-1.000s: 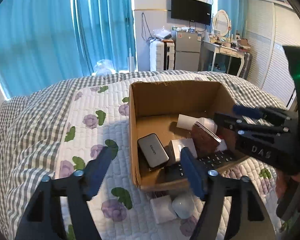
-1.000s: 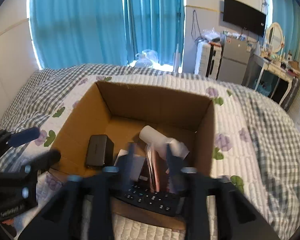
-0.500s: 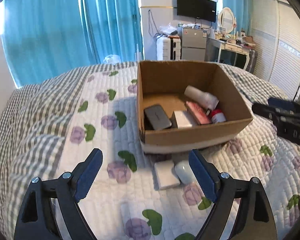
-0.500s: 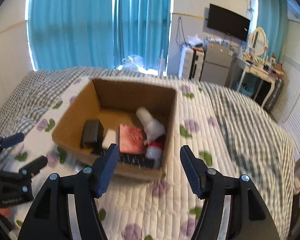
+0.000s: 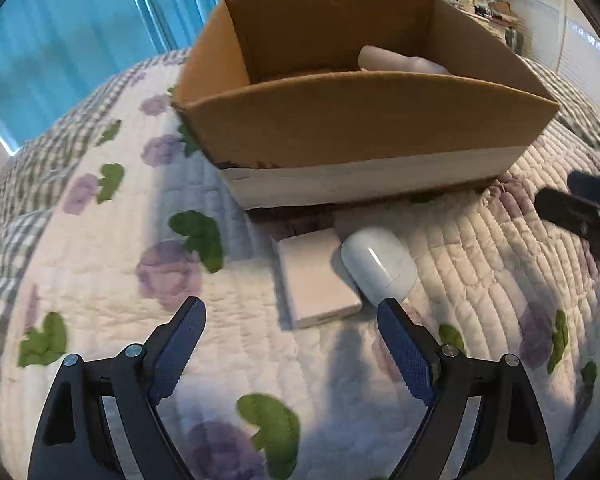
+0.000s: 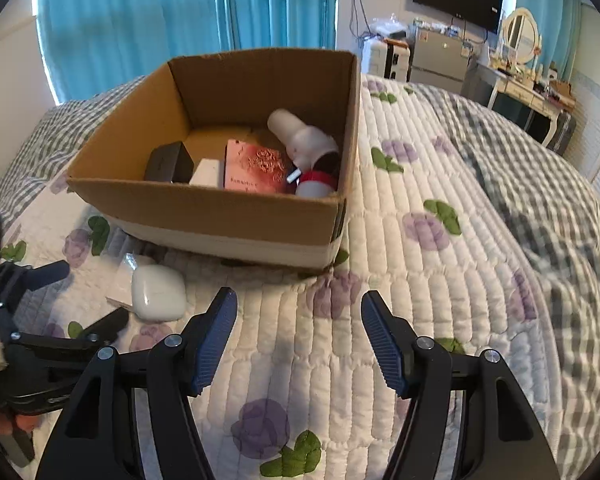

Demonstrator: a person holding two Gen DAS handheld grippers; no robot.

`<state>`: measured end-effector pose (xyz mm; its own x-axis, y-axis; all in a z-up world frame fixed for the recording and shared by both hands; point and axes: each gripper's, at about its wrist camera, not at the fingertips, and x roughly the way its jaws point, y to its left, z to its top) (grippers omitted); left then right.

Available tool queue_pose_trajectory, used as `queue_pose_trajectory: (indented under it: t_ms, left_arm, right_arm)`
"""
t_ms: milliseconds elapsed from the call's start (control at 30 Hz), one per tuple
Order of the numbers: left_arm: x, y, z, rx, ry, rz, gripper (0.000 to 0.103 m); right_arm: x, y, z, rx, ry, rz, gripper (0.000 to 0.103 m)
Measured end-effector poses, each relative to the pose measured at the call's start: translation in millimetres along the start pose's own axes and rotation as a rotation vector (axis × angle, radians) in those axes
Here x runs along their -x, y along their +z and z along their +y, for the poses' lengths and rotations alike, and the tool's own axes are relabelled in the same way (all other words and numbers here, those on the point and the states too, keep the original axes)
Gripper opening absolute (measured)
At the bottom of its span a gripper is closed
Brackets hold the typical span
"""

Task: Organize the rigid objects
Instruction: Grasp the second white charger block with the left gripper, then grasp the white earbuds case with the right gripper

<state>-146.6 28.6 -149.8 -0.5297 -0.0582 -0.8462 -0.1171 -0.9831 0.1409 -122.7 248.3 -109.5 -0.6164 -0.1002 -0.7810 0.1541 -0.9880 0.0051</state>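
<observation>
A flat white box (image 5: 315,276) and a white rounded case (image 5: 378,264) lie side by side on the quilt, just in front of a cardboard box (image 5: 364,128). My left gripper (image 5: 290,344) is open and low over the quilt, just short of these two, its right finger beside the case. The case also shows in the right wrist view (image 6: 158,292). My right gripper (image 6: 298,336) is open and empty over the quilt, right of the case. The cardboard box (image 6: 220,216) holds a black device (image 6: 168,162), a pink card (image 6: 256,166), a white bottle (image 6: 302,138) and other items.
The floral quilt (image 6: 420,280) covers a bed. Blue curtains (image 6: 180,12) hang behind it. A fridge (image 6: 440,60), a wall television and a dressing table stand at the far right. My left gripper shows at the left edge of the right wrist view (image 6: 84,300).
My left gripper has dropped low and moved in close to the flat white box and the case. My right gripper has pulled back out of the cardboard box and opened, leaving the remote behind.
</observation>
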Motion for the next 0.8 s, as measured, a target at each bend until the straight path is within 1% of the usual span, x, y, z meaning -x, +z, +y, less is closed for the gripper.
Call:
queue_pose_trajectory:
  t_ms: [67,167,233,267,333,367,433,533,600,633,700,733,800]
  left_arm:
    - [-8,5,-1,0.014,-0.006,0.012,0.089]
    - [-23,9,-3,0.028,-0.004,0.040,0.086]
    - [-29,8,-5,0.028,0.022,0.041,0.074]
    - [-30,8,-6,0.024,0.022,0.040,0.067]
    - [-26,6,-8,0.012,0.002,0.026,0.059]
    - [-24,5,-7,0.011,-0.038,0.024,0.043]
    - [-18,2,-4,0.025,-0.067,0.016,0.042]
    - [2,-3,7,0.059,-0.059,-0.038,0.041]
    - [14,-5,16,0.086,-0.055,-0.059,0.041]
    - [21,-6,23,0.106,-0.044,-0.072,0.041]
    - [29,-9,33,0.122,-0.016,-0.088,0.041]
    - [32,-10,39,0.129,-0.002,-0.092,0.041]
    - [31,-7,47,0.147,-0.001,-0.086,0.041]
  right_arm:
    - [-3,-1,-2,-0.012,0.011,0.014,0.064]
    - [-7,-2,-5,-0.031,0.017,0.028,0.064]
    - [-8,-3,-6,-0.039,0.018,0.034,0.064]
    - [-8,-3,-7,-0.041,0.019,0.037,0.064]
    - [-9,-4,-7,-0.041,0.015,0.042,0.064]
    - [-10,-4,-6,-0.040,0.014,0.044,0.064]
    - [-12,-6,-4,-0.033,0.013,0.050,0.064]
    - [-13,-8,3,-0.016,0.017,0.047,0.064]
    - [-12,-8,10,0.005,0.038,0.035,0.065]
    - [-12,-8,15,0.023,0.048,0.030,0.073]
    - [-15,-7,28,0.067,0.058,0.024,0.081]
    - [-16,-7,35,0.087,0.063,0.016,0.081]
    - [-20,-4,50,0.124,0.076,0.010,0.081]
